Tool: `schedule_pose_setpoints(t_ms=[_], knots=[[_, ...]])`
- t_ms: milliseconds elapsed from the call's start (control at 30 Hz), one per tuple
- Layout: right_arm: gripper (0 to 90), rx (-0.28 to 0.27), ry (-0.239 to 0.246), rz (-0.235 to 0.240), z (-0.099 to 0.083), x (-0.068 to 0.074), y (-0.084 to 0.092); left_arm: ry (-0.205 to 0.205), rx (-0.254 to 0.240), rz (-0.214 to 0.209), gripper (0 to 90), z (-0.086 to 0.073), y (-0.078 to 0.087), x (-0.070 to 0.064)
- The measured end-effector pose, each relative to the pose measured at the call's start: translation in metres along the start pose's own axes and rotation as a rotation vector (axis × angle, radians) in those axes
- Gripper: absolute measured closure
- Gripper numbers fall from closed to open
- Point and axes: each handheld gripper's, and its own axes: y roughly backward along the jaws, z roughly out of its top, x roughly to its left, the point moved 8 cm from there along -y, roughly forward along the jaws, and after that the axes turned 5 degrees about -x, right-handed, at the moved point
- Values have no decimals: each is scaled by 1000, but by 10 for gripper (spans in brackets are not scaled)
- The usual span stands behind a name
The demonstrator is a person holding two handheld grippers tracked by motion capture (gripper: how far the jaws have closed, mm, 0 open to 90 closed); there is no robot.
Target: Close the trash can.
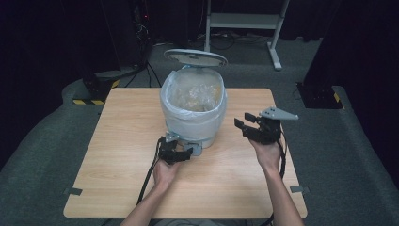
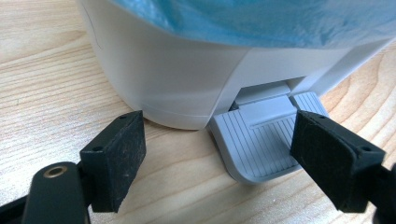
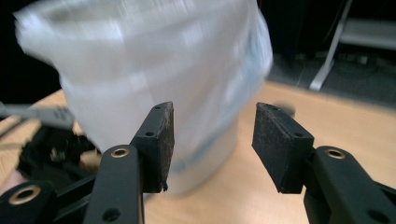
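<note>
A white pedal bin (image 1: 194, 110) lined with a pale plastic bag stands at the back middle of the wooden table (image 1: 122, 141). Its grey lid (image 1: 195, 57) is raised, and crumpled clear wrapping lies inside. My left gripper (image 1: 176, 153) sits low at the bin's front base. In the left gripper view its jaws (image 2: 218, 128) are open, and the right pad rests over the ribbed grey pedal (image 2: 261, 140). To the right of the bin my right gripper (image 1: 244, 120) hovers, pointing at the bin (image 3: 140, 70). Its jaws (image 3: 214, 130) are open with nothing between them.
Behind the table stands a white metal frame (image 1: 244, 21). Black stand bases with yellow-black tape sit at the back left (image 1: 94, 89) and back right (image 1: 320, 94). Bare wood lies on both sides of the bin and along the front edge.
</note>
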Motion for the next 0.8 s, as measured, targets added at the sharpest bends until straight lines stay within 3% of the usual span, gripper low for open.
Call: schedule_pose_setpoints(t_ms=[233,567,700,800], knots=[[483,85,-72,-42,-65,-13,-7,7,2,-8,179,0,0,0],[470,228,-59,-157,-142,-27,-18,-8,4,-14,178,-2,4,-1],[456,280,-78,-205,-164,-37,-21,-3,1,-8,182,-3,5,-1],[442,301,-82,-233,-170,-41,-21,-11,-5,-3,188,-2,7,-1]])
